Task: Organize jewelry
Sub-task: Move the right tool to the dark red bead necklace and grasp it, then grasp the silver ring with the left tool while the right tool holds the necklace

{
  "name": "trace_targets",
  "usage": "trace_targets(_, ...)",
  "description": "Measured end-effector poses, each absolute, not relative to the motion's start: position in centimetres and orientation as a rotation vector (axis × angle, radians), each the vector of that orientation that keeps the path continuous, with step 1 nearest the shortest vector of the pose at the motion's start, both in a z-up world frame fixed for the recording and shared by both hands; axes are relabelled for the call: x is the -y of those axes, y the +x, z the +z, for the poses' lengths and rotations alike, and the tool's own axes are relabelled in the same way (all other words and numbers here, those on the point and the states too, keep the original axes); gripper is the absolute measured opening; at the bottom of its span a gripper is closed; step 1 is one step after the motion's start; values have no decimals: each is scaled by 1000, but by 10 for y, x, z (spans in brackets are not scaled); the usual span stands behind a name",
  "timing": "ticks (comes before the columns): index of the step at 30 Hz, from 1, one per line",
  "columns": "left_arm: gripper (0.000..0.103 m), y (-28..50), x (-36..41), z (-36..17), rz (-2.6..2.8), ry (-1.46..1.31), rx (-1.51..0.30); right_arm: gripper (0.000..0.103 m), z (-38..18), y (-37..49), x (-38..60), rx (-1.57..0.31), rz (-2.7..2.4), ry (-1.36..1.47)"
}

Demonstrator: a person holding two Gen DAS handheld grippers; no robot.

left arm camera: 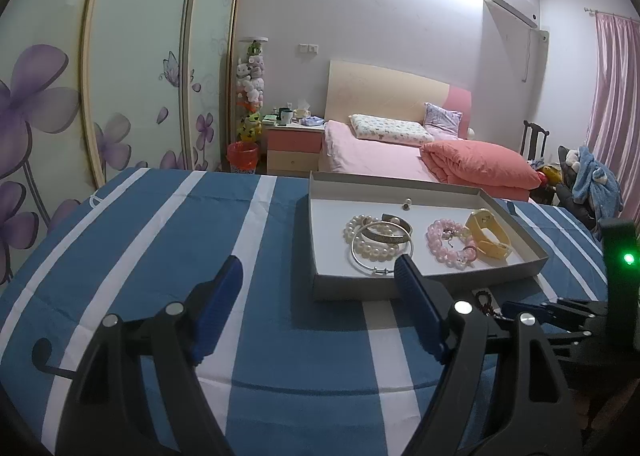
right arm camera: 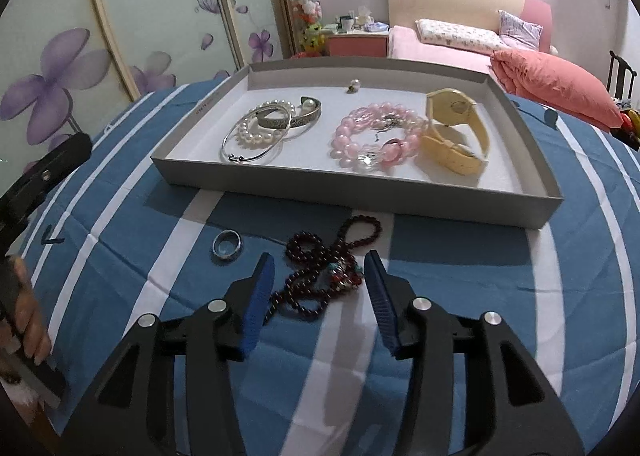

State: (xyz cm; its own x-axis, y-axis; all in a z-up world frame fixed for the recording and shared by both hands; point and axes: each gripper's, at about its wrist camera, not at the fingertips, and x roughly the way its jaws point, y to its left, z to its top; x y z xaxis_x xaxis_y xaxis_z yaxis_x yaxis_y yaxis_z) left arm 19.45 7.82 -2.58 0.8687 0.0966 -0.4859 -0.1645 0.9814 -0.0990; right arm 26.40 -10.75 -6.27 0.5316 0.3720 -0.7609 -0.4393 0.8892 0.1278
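A home bedroom: pink bed [left arm camera: 384,160] with pillows, nightstand [left arm camera: 295,148], flowered wardrobe doors [left arm camera: 132,76], pink curtain [left arm camera: 616,104].

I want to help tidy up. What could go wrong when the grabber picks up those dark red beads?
The dark red beads lie in a tangled heap between the open right gripper, so it might catch one loop and leave the rest dangling. A trailing strand could drag the ring nearby, or snag the box wall on the way in.

Dark red bead necklace [right arm camera: 326,270] heaped, silver ring [right arm camera: 226,244] beside, grey tray [right arm camera: 352,198] behind
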Motion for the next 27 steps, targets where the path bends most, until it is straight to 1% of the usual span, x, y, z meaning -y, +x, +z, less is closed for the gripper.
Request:
trace_targets(6,76,197,-75,-26,131,-138,-513,48,-67,268,101,-899,462,-128)
trace_targets(7,76,197,-74,-27,129,-138,-514,47,-67,268,100,-895,457,-137)
trace_targets(8,76,198,-73,-27,127,-137,-516,38,-68,267,99,-888,445,-154)
trace_targets(9,76,198,-72,-27,124,-136,-517,32,-67,266,101,-884,435,-165)
trace_targets(10,76,199,-71,-27,121,-135,-518,18,-67,268,102,-886,440,-158)
trace_targets(11,76,199,-70,-27,117,-134,-519,13,-67,268,106,-888,438,-149)
trace_targets(16,76,203,-60,-29,82,-126,-545,12,-66,269,127,-883,375,-131)
trace_targets(18,76,206,-54,-32,54,-120,-569,9,-63,272,142,-877,335,-103)
trace_targets(20,76,209,-47,-35,31,-110,-593,8,-62,274,158,-878,289,-84)
trace_targets(27,77,224,-11,-55,-30,-36,-729,8,-63,282,204,-886,168,-3)
